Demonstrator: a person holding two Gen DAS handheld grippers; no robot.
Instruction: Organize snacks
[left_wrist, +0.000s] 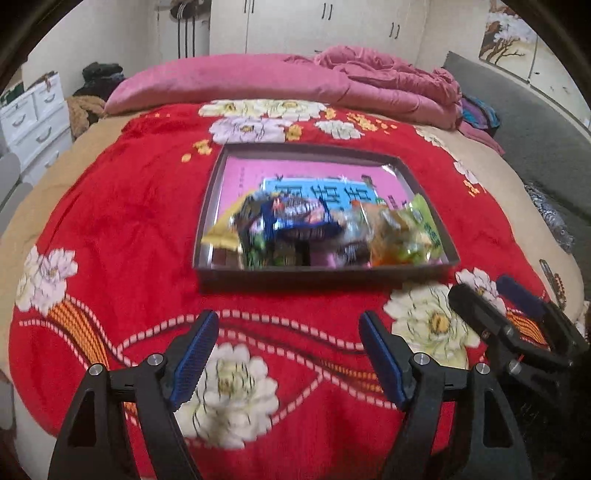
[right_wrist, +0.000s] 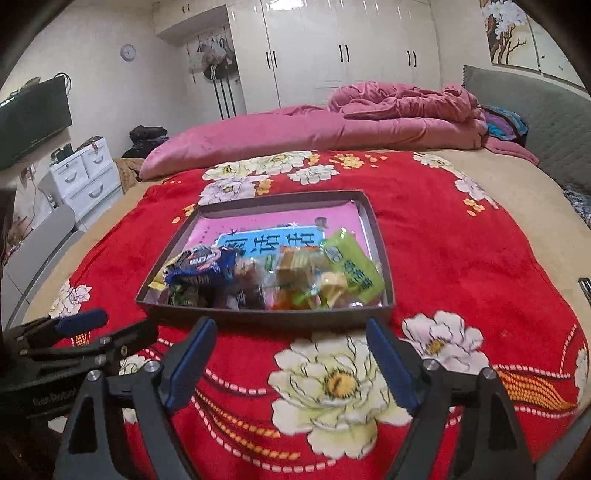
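The left tool (left_wrist: 286, 354) hangs over the red flowered blanket (left_wrist: 122, 236) on the bed, pads apart and empty, tilted down toward the box (left_wrist: 325, 275). The snacks (right_wrist: 266, 275) lie heaped along the box's near wall, so the gathering looks done or nearly so. Any next move calls for spotting strays. The right tool (right_wrist: 291, 360), just beside it, also stands apart, empty.

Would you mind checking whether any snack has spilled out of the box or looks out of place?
Nothing stands out: the snack packets lie heaped at the near end of the shallow box, none on the red blanket.
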